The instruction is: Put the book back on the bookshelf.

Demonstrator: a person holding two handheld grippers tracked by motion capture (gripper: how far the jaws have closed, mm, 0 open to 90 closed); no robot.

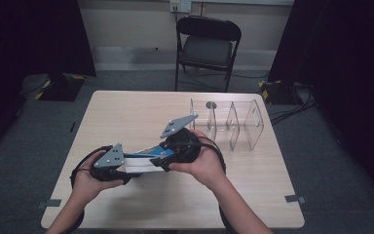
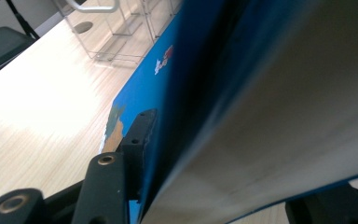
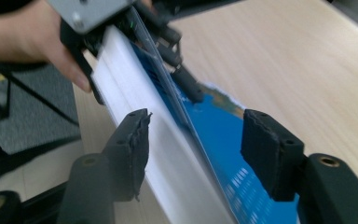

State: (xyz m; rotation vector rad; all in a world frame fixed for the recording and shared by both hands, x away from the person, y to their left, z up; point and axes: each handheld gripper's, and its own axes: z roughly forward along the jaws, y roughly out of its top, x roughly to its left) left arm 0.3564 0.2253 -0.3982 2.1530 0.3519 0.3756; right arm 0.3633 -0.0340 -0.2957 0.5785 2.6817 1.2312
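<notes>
A book with a blue cover (image 1: 143, 157) and a thick white page block is held level above the table between both hands. My left gripper (image 1: 129, 165) is shut on its left end; in the left gripper view the book (image 2: 261, 93) fills the gap between the jaws, and one pad (image 2: 140, 130) presses on the cover. My right gripper (image 1: 160, 160) is at the other end. In the right gripper view its jaws stand open around the book (image 3: 223, 135), the right pad (image 3: 270, 154) clear of the cover. The left gripper (image 3: 135, 70) clamps the far end there.
The light wooden table (image 1: 126, 112) carries a clear acrylic divider rack (image 1: 233, 124) at the back right, with a small grey disc (image 1: 211, 105) in its far left slot. A black folding chair (image 1: 207, 46) stands behind the table. Dark curtains hang at both sides.
</notes>
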